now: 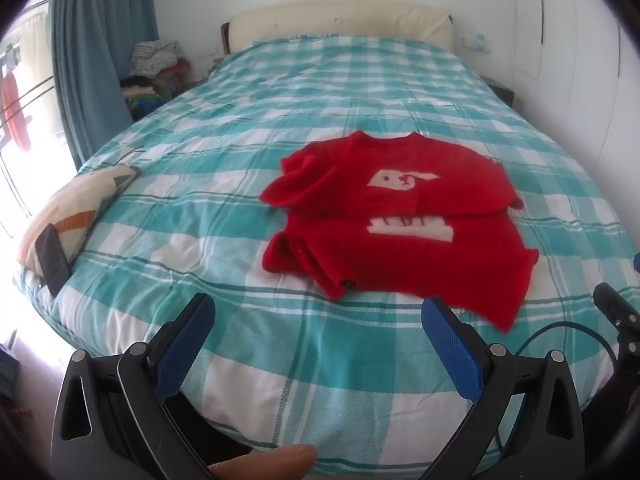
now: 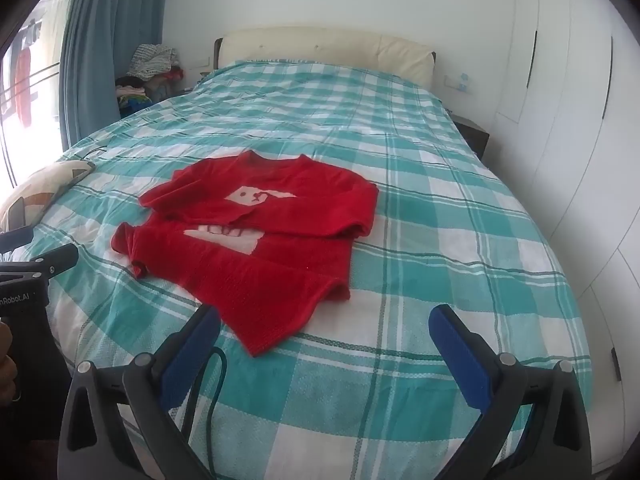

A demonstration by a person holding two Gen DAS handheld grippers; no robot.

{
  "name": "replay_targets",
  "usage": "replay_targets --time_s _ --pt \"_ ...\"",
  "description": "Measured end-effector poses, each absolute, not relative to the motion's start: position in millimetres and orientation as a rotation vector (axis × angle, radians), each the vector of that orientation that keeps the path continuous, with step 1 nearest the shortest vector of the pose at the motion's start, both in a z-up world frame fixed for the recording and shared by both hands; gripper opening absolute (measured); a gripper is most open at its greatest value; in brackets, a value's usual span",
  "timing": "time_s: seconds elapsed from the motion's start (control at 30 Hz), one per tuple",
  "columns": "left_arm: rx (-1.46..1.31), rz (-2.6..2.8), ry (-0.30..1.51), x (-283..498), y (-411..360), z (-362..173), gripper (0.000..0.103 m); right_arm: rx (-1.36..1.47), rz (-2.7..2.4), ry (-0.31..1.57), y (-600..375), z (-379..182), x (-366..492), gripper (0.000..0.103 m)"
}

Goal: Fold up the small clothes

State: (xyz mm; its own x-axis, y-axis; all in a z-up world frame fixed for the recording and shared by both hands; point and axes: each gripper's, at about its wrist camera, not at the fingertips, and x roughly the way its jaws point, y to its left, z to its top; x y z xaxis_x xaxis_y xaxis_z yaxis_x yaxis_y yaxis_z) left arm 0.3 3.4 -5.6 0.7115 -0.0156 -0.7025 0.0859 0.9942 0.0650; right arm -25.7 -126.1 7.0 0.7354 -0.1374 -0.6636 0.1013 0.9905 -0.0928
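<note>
Already the red sweater lay on the checked bedspread with both sleeves crossed over its chest, the lengthwise fold apparently still undone. Near the hem, the left gripper and right gripper hovered wide apart, holding nothing.

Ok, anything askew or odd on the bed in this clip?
The red sweater lies crooked on the checked bedspread: both sleeves are folded across the chest and partly cover the white print, and the hem sits at an angle to the checks. Both hand-held grippers, left and right, are open and hold nothing. No spill or damage shows.
</note>
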Motion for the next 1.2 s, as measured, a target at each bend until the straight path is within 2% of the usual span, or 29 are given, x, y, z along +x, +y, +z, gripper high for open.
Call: replay_targets --time_s 1.2 --pt "0.183 -0.03 0.811 3 -7 -26 0.103 -0.036 -0.133 0.739 -122 -1 -25 0.103"
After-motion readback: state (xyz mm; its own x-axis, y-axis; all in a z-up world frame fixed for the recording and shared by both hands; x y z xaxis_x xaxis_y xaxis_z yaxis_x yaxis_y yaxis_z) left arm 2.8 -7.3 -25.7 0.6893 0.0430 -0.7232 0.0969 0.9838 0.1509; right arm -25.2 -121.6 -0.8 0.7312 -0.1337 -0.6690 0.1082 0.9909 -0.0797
